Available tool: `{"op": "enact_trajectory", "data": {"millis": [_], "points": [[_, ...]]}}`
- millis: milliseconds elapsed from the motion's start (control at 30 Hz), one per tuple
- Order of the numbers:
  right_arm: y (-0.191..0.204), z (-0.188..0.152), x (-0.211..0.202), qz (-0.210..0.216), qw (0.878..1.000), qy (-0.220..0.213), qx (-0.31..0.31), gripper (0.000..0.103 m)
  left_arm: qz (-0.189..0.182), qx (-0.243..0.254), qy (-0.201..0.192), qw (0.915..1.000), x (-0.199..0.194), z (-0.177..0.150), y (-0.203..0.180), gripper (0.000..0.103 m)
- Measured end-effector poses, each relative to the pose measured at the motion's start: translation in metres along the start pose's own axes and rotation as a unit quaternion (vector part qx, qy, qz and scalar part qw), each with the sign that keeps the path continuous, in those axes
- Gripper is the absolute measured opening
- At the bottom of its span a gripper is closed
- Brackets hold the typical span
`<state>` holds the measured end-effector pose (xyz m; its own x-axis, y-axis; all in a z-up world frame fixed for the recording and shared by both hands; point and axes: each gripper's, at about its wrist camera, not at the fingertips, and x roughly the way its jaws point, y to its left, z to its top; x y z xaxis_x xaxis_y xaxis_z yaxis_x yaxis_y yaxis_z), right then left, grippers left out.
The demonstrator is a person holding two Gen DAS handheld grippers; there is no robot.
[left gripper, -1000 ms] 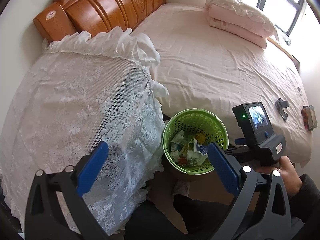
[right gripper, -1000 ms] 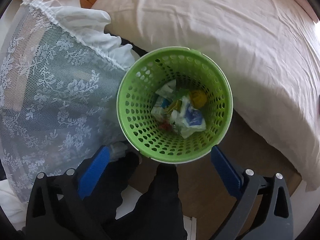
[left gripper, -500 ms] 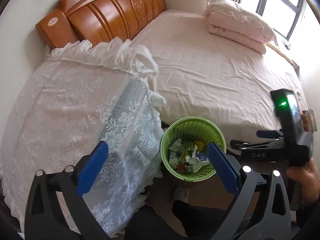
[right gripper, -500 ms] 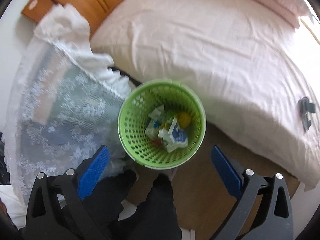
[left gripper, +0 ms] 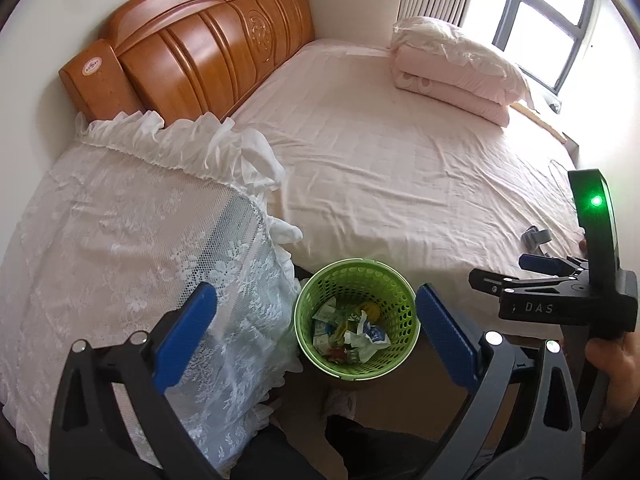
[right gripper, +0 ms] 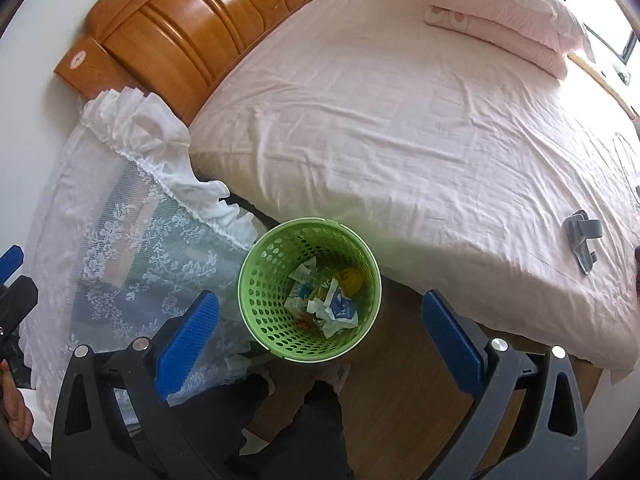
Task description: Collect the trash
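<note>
A green perforated waste basket (left gripper: 404, 308) (right gripper: 256, 304) stands on the wooden floor between the bed and a lace-covered stand. Crumpled wrappers and paper (left gripper: 352, 332) (right gripper: 324, 304) lie in its bottom. My left gripper (left gripper: 316, 332) hangs high above it, open, with nothing between its blue pads. My right gripper (right gripper: 320, 336) is also open and empty, above the basket; in the left wrist view it (left gripper: 560, 292) shows at the right edge, held by a hand (left gripper: 612, 364).
A pink-sheeted bed (left gripper: 400, 168) with a wooden headboard (left gripper: 192, 52) and folded bedding (left gripper: 456, 68) fills the far side. A grey clip-like object (right gripper: 582, 236) lies near the bed's edge. The lace cloth (left gripper: 120, 248) covers the stand at left. Dark trouser legs (right gripper: 304, 420) stand below.
Both grippers have risen away from the basket, which now looks smaller. The right gripper has shifted to the right in the left wrist view. Both stay open.
</note>
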<state>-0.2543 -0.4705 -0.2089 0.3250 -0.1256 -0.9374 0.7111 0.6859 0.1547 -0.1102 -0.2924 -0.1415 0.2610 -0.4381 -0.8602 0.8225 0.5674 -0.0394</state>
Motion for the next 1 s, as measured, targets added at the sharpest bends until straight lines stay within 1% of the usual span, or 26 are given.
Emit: {"op": "enact_trajectory", "data": {"millis": [467,733,1000], "points": [[0.047,-0.01,0.005,-0.004,1.0,0.005,0.014,0.1,-0.017,0.022,0.007,0.9996,-0.007,-0.005,0.031,0.095],[0.069,-0.009,0.008,-0.004,1.0,0.003,0.012,0.1,-0.018,0.017,0.004,0.9997,-0.011,-0.008,0.055,0.095],[0.087,-0.006,0.01,-0.001,1.0,0.003,-0.001,0.1,-0.014,0.007,0.004,0.9999,-0.014,-0.011,0.067,0.095]]}}
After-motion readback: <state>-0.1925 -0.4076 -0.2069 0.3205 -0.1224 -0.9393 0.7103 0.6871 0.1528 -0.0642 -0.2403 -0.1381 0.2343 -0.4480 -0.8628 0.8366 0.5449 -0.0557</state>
